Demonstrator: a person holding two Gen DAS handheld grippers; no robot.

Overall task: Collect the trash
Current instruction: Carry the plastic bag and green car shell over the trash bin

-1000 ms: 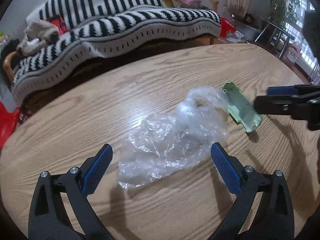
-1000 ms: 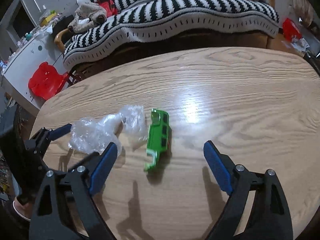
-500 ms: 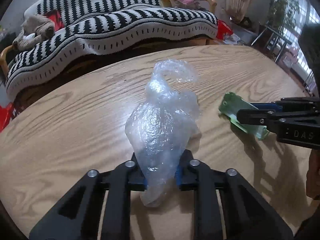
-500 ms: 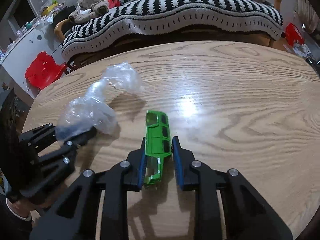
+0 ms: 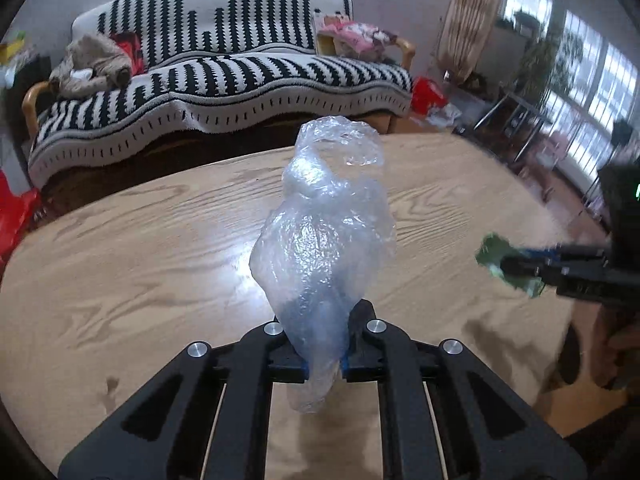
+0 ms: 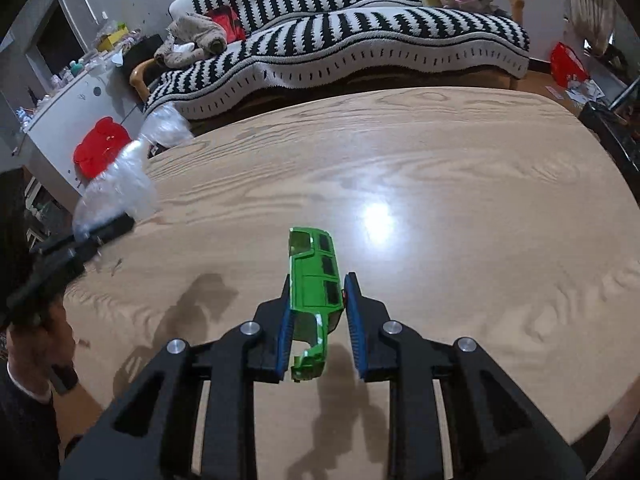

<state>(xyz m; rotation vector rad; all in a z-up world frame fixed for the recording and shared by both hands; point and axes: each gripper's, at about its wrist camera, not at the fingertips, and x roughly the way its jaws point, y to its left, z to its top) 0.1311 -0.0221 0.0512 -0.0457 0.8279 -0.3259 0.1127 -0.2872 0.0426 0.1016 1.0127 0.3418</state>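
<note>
Plastic bag (image 5: pixel 324 240) in left claw (image 5: pixel 325 354), green toy shell (image 6: pixel 314 280) in right claw (image 6: pixel 320 328).

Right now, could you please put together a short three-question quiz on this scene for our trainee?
1. True or false: the left tongs are shut on the clear plastic bag.
2. What do the right tongs grip? A) red chair B) green toy car shell C) pillow
3. Fill in: both items are held above the wooden ____.

Key: 1 true; 2 B; 3 table.
</note>
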